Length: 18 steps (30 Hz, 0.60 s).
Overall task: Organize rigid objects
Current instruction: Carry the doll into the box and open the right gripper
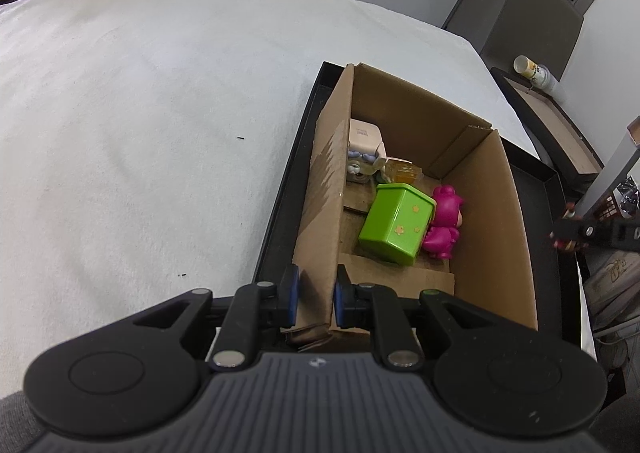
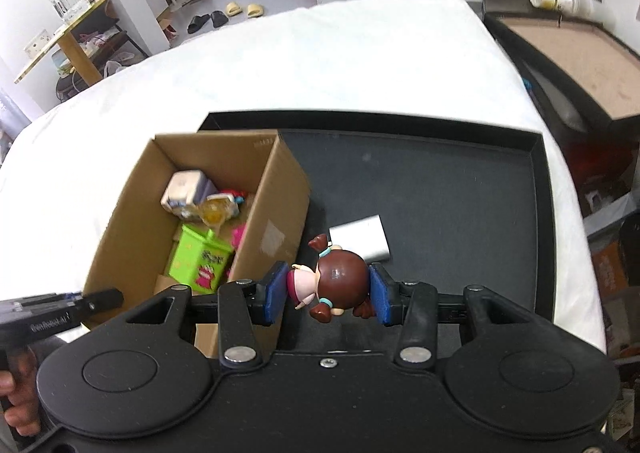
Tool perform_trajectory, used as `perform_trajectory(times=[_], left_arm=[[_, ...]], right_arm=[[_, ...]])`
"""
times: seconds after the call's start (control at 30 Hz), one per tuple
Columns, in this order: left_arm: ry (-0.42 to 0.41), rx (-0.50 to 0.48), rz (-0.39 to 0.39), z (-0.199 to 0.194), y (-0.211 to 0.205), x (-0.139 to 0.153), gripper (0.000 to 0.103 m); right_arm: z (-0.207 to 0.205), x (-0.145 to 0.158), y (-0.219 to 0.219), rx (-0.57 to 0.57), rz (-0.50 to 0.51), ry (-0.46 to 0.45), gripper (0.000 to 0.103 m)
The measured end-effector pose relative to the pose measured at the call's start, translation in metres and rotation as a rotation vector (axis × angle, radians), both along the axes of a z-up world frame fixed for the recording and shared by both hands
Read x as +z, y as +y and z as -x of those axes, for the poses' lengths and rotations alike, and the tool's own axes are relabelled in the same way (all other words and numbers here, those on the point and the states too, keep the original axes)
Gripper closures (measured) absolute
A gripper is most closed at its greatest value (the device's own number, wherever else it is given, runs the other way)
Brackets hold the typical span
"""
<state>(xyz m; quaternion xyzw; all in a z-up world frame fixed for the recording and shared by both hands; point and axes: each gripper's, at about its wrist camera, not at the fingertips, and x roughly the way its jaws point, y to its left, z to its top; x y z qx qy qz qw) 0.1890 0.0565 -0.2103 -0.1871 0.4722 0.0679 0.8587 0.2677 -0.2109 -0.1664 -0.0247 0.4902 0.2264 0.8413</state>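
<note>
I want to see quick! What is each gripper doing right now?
Left gripper: closed on the cardboard box wall.
Right gripper: closed on the doll figurine.

Cardboard box [image 2: 276, 213] sits at left end of tray [image 2: 538, 189], tray on cloth-covered table [image 1: 140, 113]. In box: lidded container [image 1: 394, 229] near, toy figure [image 1: 444, 225] touching its right, small packets [image 1: 366, 149] behind. On tray right of box: cylinder [image 2: 362, 237] lying flat. Doll [image 2: 332, 283] between right gripper [image 2: 328, 293] pads, above tray. Left gripper [image 1: 314, 299] pads straddle box's left wall.

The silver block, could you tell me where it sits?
In the right wrist view, the silver block lies on the black tray, right of the cardboard box.
</note>
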Motion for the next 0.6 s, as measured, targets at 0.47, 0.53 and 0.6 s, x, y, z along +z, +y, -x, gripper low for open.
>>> perform_trajectory(times=[0.47, 0.53, 0.6], left_arm=[[-0.011, -0.017, 0.056, -0.001, 0.007, -0.008, 0.087], [-0.014, -0.020, 0.067, 0.000, 0.008, -0.008, 0.087], [-0.016, -0.022, 0.073, 0.001, 0.009, -0.008, 0.086]], right_arm=[[-0.004, 0.024, 0.026, -0.020, 0.028, -0.056, 0.060], [-0.007, 0.026, 0.030, -0.026, 0.027, -0.061, 0.060], [-0.010, 0.027, 0.037, -0.027, 0.027, -0.063, 0.060]])
